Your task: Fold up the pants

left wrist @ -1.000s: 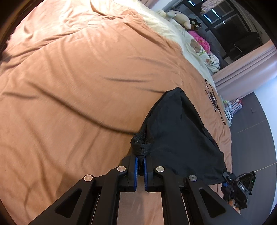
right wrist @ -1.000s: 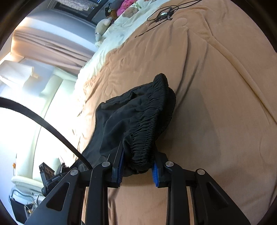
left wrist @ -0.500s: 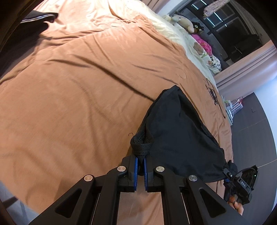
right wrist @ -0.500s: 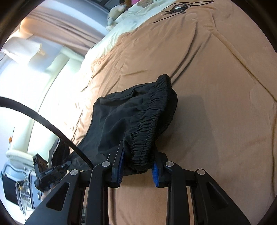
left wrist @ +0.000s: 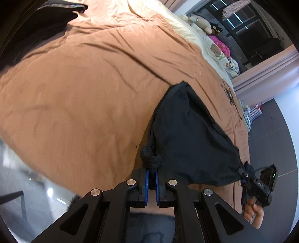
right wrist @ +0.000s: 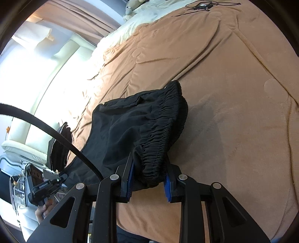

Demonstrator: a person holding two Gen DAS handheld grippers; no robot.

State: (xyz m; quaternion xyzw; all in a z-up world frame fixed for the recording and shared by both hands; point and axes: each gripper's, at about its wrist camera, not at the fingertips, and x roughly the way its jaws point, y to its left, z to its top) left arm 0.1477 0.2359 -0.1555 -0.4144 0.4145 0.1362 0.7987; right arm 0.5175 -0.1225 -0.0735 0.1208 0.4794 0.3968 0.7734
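Black pants (left wrist: 190, 142) hang stretched between my two grippers above a brown bedspread (left wrist: 84, 93). My left gripper (left wrist: 151, 179) is shut on a narrow bunched edge of the pants. My right gripper (right wrist: 149, 177) is shut on the thick elastic waistband (right wrist: 158, 145) of the pants (right wrist: 130, 119). The right gripper also shows in the left wrist view (left wrist: 257, 183), at the pants' far corner. The left gripper shows in the right wrist view (right wrist: 48, 187), low at the left. The far tip of the pants rests on or near the bedspread (right wrist: 233, 93).
Another dark garment (left wrist: 37, 20) lies at the bed's far left corner. Cream bedding and stuffed toys (left wrist: 203, 20) sit at the head of the bed. A black cable (right wrist: 201, 6) lies on the blanket. A black cord (right wrist: 46, 129) crosses the right wrist view. Floor (left wrist: 271, 130) borders the bed.
Both grippers have pulled back toward the bed's near edge with the pants still held. The floor and the dark garment at the far left have come into the left wrist view.
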